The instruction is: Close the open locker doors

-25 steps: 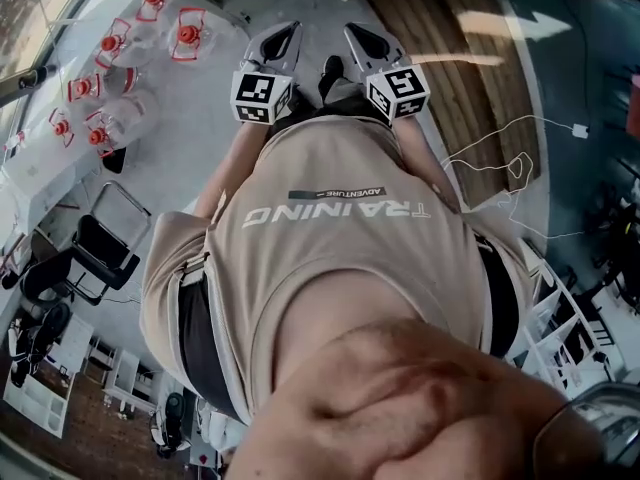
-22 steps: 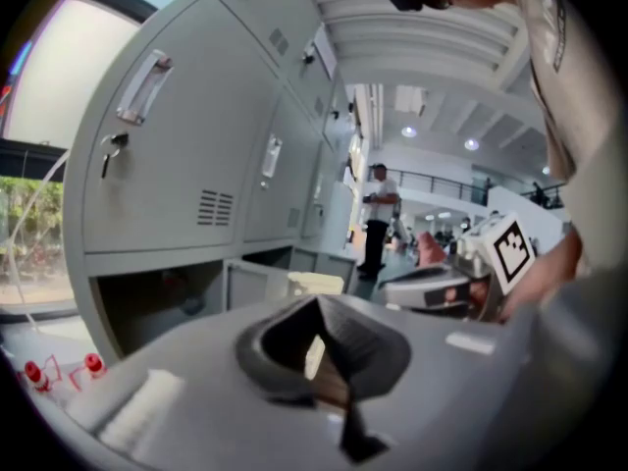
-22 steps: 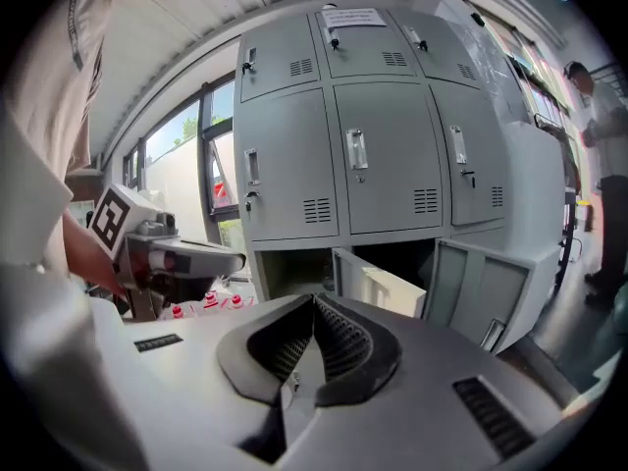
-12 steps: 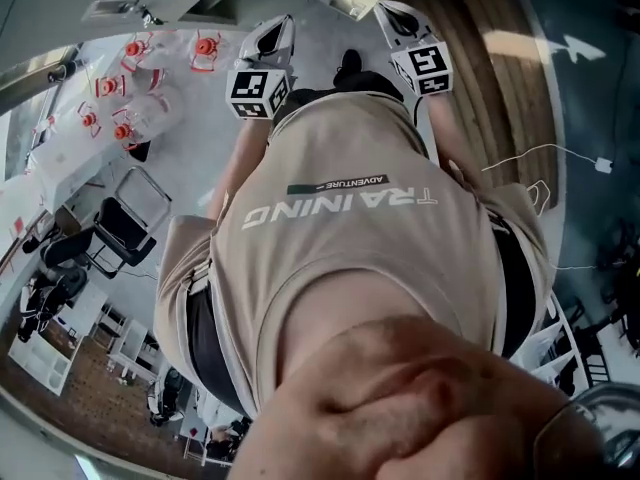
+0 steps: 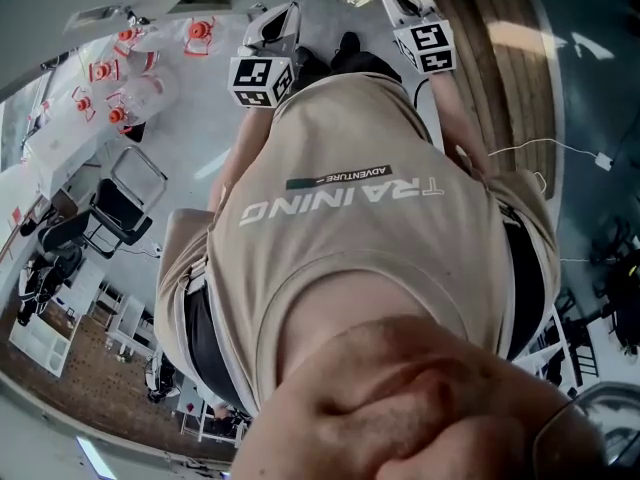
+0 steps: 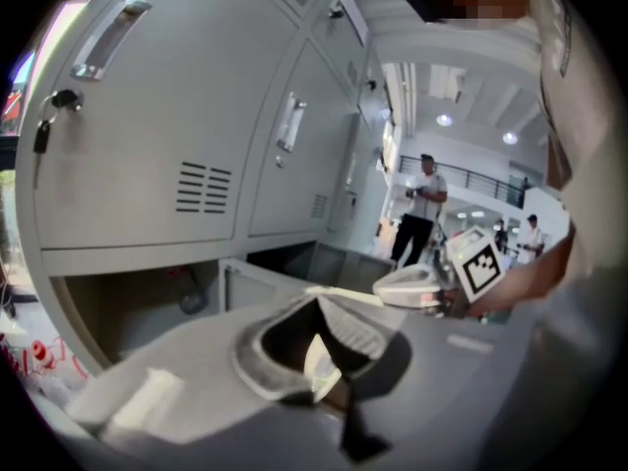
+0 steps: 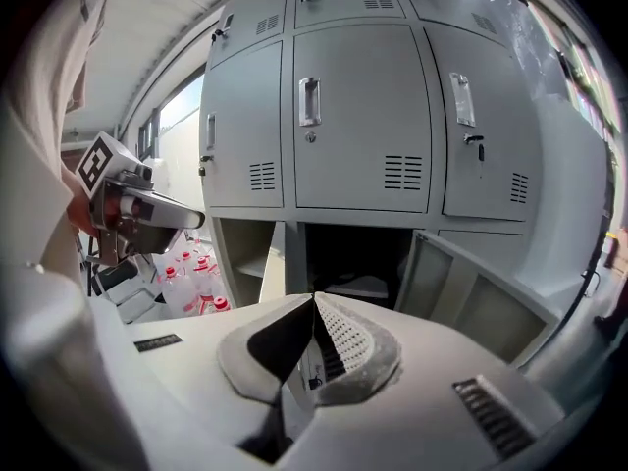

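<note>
A bank of grey lockers (image 7: 358,116) fills the right gripper view. Its upper doors are closed. In the bottom row, two compartments (image 7: 355,258) stand open, and an open door (image 7: 471,297) swings out at the right. The left gripper view shows closed doors (image 6: 147,135) above an open bottom compartment (image 6: 137,302). My right gripper (image 7: 314,300) is shut and empty, some way back from the lockers. My left gripper (image 6: 319,304) is shut and empty too. In the head view both grippers, left (image 5: 275,33) and right (image 5: 402,3), are held out beyond the person's torso.
Several water bottles with red caps (image 7: 191,278) stand on the floor left of the lockers (image 5: 120,78). A black chair (image 5: 120,208) stands at the left. A white cable (image 5: 560,153) lies on the floor at the right. People stand far off (image 6: 417,214).
Both grippers have moved up in the head view and spread a little further apart. The bottles and chair have shifted in the frame with the head's turn.
</note>
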Available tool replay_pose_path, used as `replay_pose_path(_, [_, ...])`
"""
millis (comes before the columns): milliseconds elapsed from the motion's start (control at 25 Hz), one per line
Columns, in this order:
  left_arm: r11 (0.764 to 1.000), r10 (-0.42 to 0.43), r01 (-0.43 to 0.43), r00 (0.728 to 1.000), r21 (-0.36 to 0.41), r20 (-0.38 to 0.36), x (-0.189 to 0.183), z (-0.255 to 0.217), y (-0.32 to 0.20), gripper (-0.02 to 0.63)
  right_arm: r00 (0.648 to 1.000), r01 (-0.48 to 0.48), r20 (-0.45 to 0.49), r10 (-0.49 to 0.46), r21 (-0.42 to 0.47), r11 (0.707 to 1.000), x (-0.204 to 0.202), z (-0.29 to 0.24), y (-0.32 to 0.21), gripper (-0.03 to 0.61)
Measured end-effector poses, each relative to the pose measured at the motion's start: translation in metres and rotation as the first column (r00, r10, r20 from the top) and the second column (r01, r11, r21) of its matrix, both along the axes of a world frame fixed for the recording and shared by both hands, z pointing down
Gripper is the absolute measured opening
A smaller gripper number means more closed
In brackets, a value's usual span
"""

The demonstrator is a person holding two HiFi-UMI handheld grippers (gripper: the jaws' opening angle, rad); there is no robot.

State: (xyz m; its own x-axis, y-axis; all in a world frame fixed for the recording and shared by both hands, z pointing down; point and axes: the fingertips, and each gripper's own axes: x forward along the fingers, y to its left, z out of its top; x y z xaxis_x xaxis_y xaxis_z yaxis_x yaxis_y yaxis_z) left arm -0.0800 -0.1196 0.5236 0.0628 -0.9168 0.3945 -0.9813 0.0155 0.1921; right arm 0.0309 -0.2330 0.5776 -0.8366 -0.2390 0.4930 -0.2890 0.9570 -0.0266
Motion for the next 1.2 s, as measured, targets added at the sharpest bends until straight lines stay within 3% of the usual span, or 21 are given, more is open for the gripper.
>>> replay_pose_path(440, [1.000, -0.024, 0.024, 1.000, -0.014, 0.001, -0.005, -0.003, 0.000, 0.000, 0.990, 0.137, -0.016, -0.139, -0.067, 0.988, -0.010, 0.010, 0.013, 0.015])
replay_pose_path(640, [0.998, -0.039, 0.042, 0.996, -0.042, 0.076, -0.017, 0.003, 0.014, 0.000, 0.969, 0.245, 0.002, -0.246, -0.101, 0.964, -0.033, 0.018, 0.038, 0.015])
replay_pose_path(800, [0.997, -0.079, 0.079, 0.996, -0.023, 0.029, -0.024, 0.005, 0.024, 0.000, 0.951, 0.308, 0.005, -0.310, -0.118, 0.944, -0.051, 0.021, 0.055, 0.015])
replay_pose_path(1200, [0.994, -0.109, 0.108, 0.994, 0.034, 0.018, -0.082, -0.005, 0.070, 0.000, 0.957, 0.278, -0.062, -0.285, -0.101, 0.955, -0.081, 0.011, 0.095, 0.015])
